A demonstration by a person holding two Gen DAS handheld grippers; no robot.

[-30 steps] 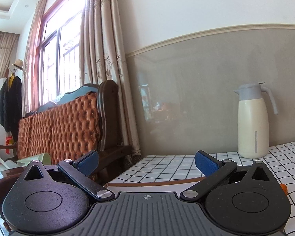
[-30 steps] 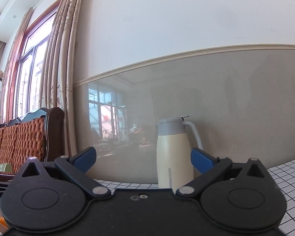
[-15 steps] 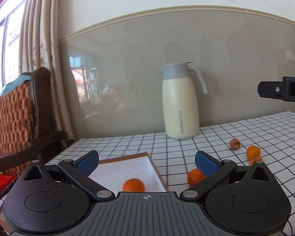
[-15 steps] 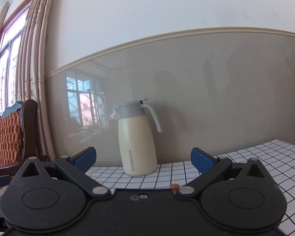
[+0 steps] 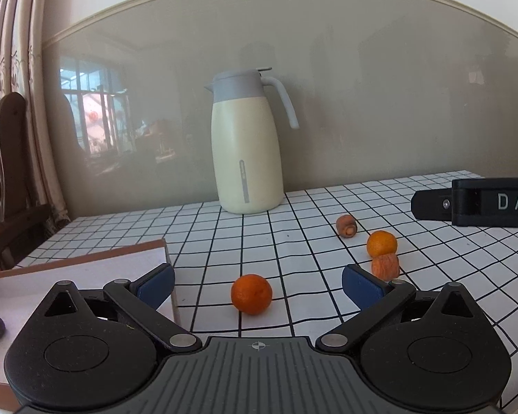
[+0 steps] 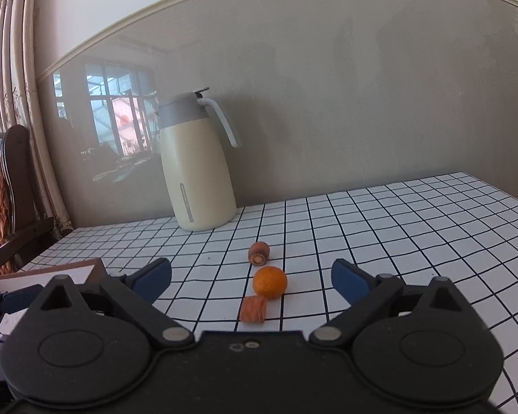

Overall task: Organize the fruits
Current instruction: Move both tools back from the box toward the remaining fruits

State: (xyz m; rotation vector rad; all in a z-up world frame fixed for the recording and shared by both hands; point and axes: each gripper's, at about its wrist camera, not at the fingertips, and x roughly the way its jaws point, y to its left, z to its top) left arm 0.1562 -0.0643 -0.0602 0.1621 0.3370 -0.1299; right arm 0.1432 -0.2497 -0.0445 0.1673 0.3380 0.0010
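Both grippers hang low over the checked table (image 5: 293,227), jaws spread wide and holding nothing, each lined up on fruit it could take. The left gripper (image 5: 257,281) frames the near orange (image 5: 251,294), round and bright, just beside the white tray (image 5: 86,269), so a short carry looks likely. The right gripper (image 6: 251,279) faces the second orange (image 6: 270,282), touching a ridged brownish piece (image 6: 253,308), possibly dried fruit. A cream jug (image 6: 198,169) stands well behind.

Orange (image 6: 269,282) between spread tool (image 6: 251,277) fingers
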